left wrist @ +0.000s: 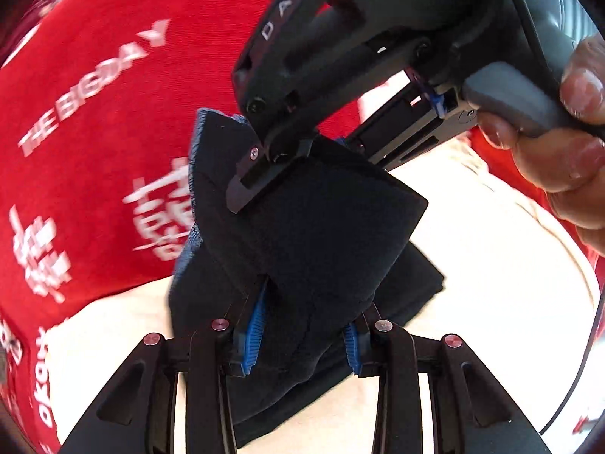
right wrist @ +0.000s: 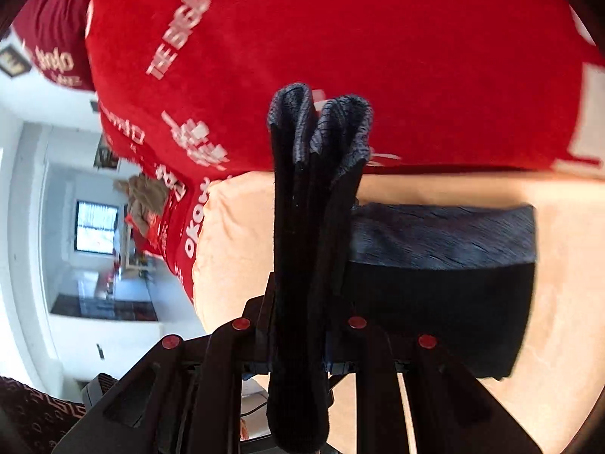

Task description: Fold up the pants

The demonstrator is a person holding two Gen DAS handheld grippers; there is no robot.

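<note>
Far left in the right wrist view: a blurred white room with a bright window (right wrist: 96, 232), a dark patterned rug (right wrist: 34, 412) low in the corner. Next rightward, a person's red printed shirt (right wrist: 340, 38) filling the top of both views, close behind a cream padded surface (right wrist: 234, 234). On that surface, the dark navy knit pants (right wrist: 446, 265), already doubled into a thick rectangular bundle with a grey-blue ribbed band along its far edge. Left claw (left wrist: 298, 329) clamped on a thick fold of the cloth, blue ribbed pads (left wrist: 253, 325) pressing from both sides, the fold rising clear of the surface. Right claw (right wrist: 298, 355) likewise closed on a narrow upright bunch of layers, ribbed cuffs or band poking out at the top. In the left wrist view, the right tool's black fingertip buried in the same cloth just above, a hand (left wrist: 567, 140) on its grey trigger at the far right. Judged well along: several folds stacked, one more lay-over of the lifted part apparently left, then release and smoothing. Rest of the surface bare and pale where visible.
</note>
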